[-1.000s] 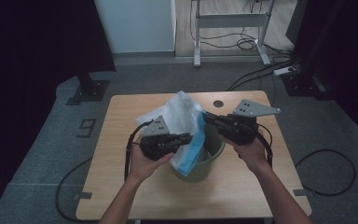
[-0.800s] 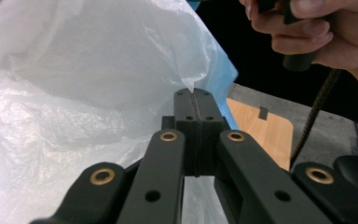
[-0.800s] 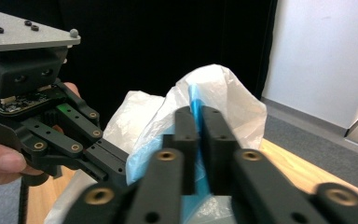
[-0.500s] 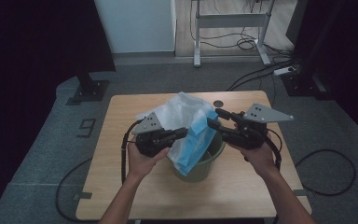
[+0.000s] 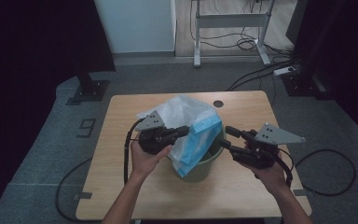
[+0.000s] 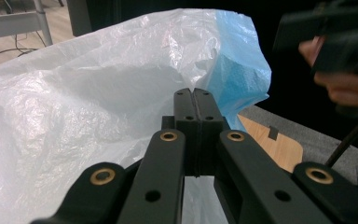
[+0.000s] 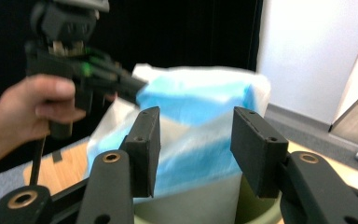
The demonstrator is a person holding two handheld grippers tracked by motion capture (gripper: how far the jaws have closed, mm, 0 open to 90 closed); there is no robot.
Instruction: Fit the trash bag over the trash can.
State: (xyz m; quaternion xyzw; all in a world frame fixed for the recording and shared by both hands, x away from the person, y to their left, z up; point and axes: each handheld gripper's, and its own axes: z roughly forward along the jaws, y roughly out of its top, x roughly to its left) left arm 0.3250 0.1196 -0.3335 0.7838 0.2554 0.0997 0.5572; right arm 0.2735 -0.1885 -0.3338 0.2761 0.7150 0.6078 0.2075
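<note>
Two grippers are at work over a wooden table (image 5: 121,196). The left gripper (image 5: 182,131) has its jaws pressed tight together, and they pinch a fold of the plastic bag (image 5: 191,122). In the left gripper view the two black jaws meet with no gap, and the crinkly white side of the bag (image 6: 74,107) bulges up around them, with its blue side off to the right. The right gripper (image 5: 227,136) has its jaws spread wide apart and holds nothing. In the right gripper view the blue part of the bag (image 7: 196,116) shows in the gap between the two jaws, a little way beyond them, and the left gripper (image 7: 137,86) bites the bag at its top left corner. The bag is white on the left and blue on the right. It stands up out of a green bucket (image 5: 205,165), with its lower part down inside the bucket and its top held up above the rim. The bucket sits near the middle of the table, between the person's two hands. The right gripper is just beside the bucket's right rim, pointing at the bag. A small round hole (image 5: 218,103) is in the table top, behind the bag.
</note>
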